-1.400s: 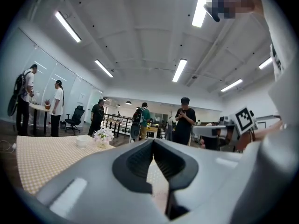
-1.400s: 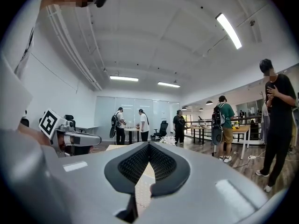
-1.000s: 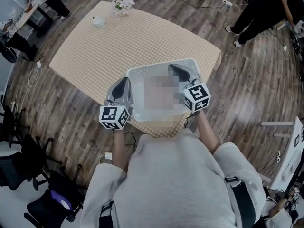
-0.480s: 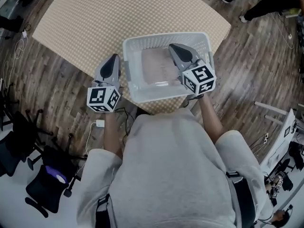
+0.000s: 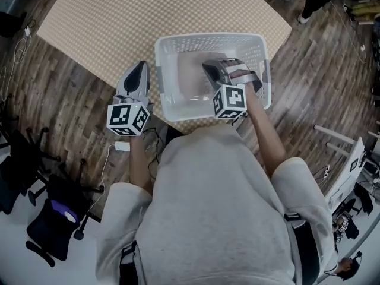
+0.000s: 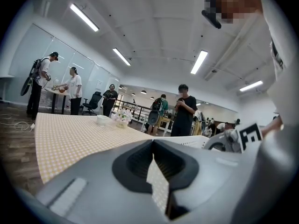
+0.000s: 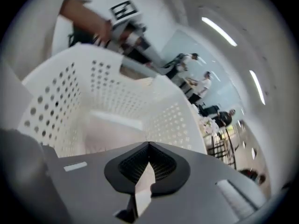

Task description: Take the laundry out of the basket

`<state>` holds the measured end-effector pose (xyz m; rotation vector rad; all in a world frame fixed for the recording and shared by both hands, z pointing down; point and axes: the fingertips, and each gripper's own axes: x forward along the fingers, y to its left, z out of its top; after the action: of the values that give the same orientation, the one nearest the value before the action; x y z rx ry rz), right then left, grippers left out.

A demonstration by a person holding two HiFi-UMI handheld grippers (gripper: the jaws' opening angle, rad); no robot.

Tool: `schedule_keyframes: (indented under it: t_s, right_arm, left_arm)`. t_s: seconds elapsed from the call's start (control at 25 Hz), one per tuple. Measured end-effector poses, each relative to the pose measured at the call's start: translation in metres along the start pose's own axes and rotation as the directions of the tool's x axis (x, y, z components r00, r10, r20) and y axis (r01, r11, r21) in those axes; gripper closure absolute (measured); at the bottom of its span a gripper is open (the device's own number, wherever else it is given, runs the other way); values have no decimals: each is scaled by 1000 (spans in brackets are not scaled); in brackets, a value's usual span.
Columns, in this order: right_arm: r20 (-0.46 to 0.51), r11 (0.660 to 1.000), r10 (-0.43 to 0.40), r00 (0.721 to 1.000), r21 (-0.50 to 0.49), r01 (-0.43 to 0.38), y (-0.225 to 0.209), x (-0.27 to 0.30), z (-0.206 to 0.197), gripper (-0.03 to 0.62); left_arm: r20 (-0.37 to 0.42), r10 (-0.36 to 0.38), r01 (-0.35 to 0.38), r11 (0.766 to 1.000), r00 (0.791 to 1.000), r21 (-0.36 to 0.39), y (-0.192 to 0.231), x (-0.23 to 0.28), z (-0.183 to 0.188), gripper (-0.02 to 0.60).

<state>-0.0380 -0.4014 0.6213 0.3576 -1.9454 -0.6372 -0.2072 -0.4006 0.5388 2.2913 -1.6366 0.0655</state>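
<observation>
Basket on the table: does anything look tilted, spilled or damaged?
Nothing stands out. The white basket stands upright near the table's edge, with pale laundry lying flat inside; nothing is spilled.

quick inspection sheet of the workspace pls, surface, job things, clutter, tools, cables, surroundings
surface: table under a checked cloth
job's things: white perforated basket at the table's near edge; pale laundry lying on its bottom
clutter: flowers at the table's far end
tools: left tool shut, empty, outside the basket's left wall; right tool shut, empty, pointing down inside the basket
cables: white charger with cable on the floor
surroundings: wood floor, office chair, bystanders
</observation>
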Motion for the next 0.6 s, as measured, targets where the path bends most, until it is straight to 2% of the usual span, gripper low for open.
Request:
schedule_keyframes:
  t_s: [0.04, 0.08, 0.12, 0.28, 0.36, 0.48, 0.52, 0.6]
  right_arm:
    - [-46, 992, 24, 999, -122, -29, 13, 5, -2, 594]
    - [-77, 979, 53, 996, -192, -67, 24, 9, -3, 594]
    - [-92, 971, 91, 992, -213, -109, 33, 12, -4, 594]
    - [-78, 958, 263, 962, -101, -270, 54, 16, -2, 589]
    - [-89, 918, 392, 916, -38, -396, 70, 17, -5, 374]
    - [-85, 839, 544, 835, 49, -542, 96, 22, -8, 202]
    - [-92, 815, 579, 810, 71, -575, 104, 24, -10, 96]
    - [-137, 788, 616, 776, 81, -611, 118, 31, -17, 32]
  left_arm:
    - [4, 4, -4, 1000, 1000, -1, 1, -2, 1, 571]
    - [7, 8, -8, 1000, 1000, -3, 2, -5, 2, 571]
    - [11, 12, -12, 1000, 1000, -5, 3, -7, 2, 571]
    - [24, 24, -23, 1000, 999, -10, 5, -14, 5, 571]
    - [29, 30, -29, 999, 999, -15, 5, -17, 5, 571]
    - [37, 37, -36, 999, 999, -26, 7, -20, 5, 571]
    - [40, 39, -37, 999, 998, -30, 8, -21, 5, 571]
    - [46, 43, -41, 999, 998, -35, 11, -24, 6, 571]
